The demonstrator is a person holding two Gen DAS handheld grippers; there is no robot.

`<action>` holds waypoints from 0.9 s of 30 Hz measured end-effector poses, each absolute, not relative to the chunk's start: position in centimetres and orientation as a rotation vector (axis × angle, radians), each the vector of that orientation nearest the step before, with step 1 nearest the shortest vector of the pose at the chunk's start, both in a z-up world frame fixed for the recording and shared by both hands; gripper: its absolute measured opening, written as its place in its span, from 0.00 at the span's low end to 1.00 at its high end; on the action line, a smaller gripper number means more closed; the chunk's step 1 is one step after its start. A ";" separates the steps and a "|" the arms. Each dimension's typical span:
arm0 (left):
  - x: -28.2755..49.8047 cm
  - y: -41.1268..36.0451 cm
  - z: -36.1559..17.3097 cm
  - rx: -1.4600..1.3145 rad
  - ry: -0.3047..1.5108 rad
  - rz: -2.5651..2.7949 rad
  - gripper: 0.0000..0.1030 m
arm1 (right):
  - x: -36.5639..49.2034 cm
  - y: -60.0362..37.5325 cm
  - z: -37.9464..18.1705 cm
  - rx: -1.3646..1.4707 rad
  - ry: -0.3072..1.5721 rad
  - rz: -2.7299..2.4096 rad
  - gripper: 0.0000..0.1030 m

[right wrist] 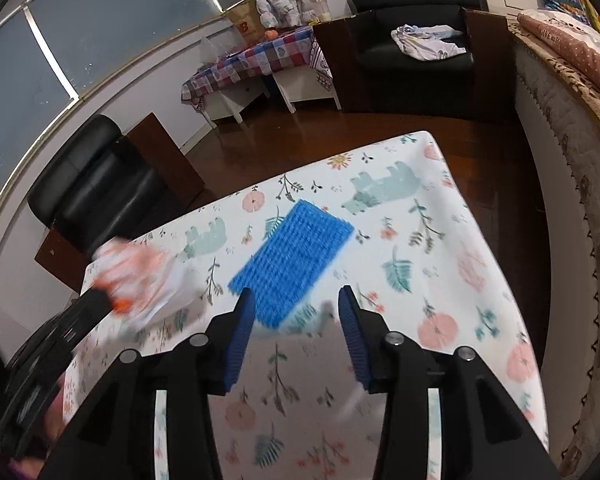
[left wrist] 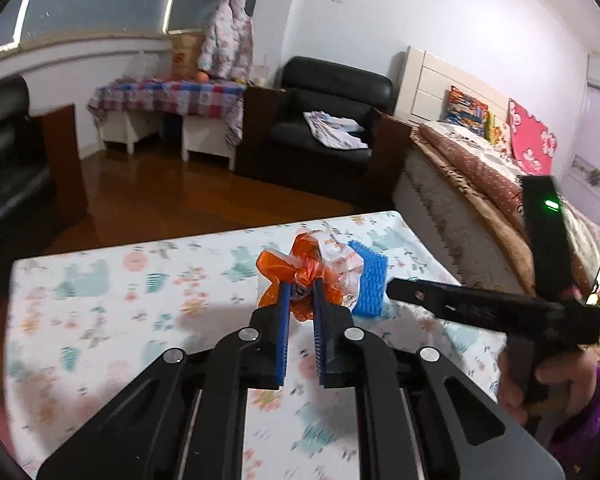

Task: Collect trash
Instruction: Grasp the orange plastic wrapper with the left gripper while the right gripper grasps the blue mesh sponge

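Lifting wrapper [left wrist: 312, 276] off table [left wrist: 100, 312], left gripper [left wrist: 302, 296] clamped on it. Right gripper [right wrist: 296, 312] spread, empty, near blue pad [right wrist: 292, 260]. Next, I'd guess: bin the wrapper.

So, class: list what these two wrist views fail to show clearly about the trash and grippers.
- Crumpled orange-and-white plastic wrapper: print unreadable in the left wrist view; motion-blurred in the right.
- Blue bristly rectangular mat: partly behind the wrapper in the left view.
- Right gripper: fingertips hidden in the left view.
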State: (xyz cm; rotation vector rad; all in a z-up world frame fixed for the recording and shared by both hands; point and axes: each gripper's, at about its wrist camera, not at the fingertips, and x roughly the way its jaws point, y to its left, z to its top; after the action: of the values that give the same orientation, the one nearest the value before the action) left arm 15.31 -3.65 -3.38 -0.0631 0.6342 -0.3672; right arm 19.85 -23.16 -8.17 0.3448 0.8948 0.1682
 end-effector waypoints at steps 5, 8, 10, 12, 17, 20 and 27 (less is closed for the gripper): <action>12.6 -2.4 -2.7 -0.065 0.626 -0.321 0.10 | 21.5 -22.0 -9.3 0.328 0.923 0.126 0.42; 11.5 -1.8 -2.7 -0.081 0.639 -0.302 0.10 | 21.9 -21.0 -9.4 0.271 0.910 0.091 0.37; 10.6 -1.4 -2.7 -0.083 0.651 -0.286 0.10 | 22.0 -20.5 -9.6 0.247 0.909 0.100 0.17; 9.9 -1.1 -2.6 -0.082 0.651 -0.271 0.10 | 21.7 -20.2 -9.5 0.238 0.901 0.107 0.05; 8.3 0.1 -2.2 -0.128 0.663 -0.249 0.10 | 19.2 -19.4 -7.9 0.263 0.896 0.214 0.04; 7.5 0.3 -2.3 -0.134 0.669 -0.229 0.10 | 16.4 -17.8 -6.2 0.226 0.863 0.285 0.04; 5.0 1.2 -1.7 -0.152 0.649 -0.172 0.10 | 11.5 -15.7 -3.9 0.156 0.807 0.345 0.04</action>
State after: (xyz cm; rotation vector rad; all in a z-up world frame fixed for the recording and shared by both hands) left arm 5.03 1.24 -1.66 -0.1522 0.6494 -0.1716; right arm 11.47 -15.68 -3.86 0.1562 0.8067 0.3455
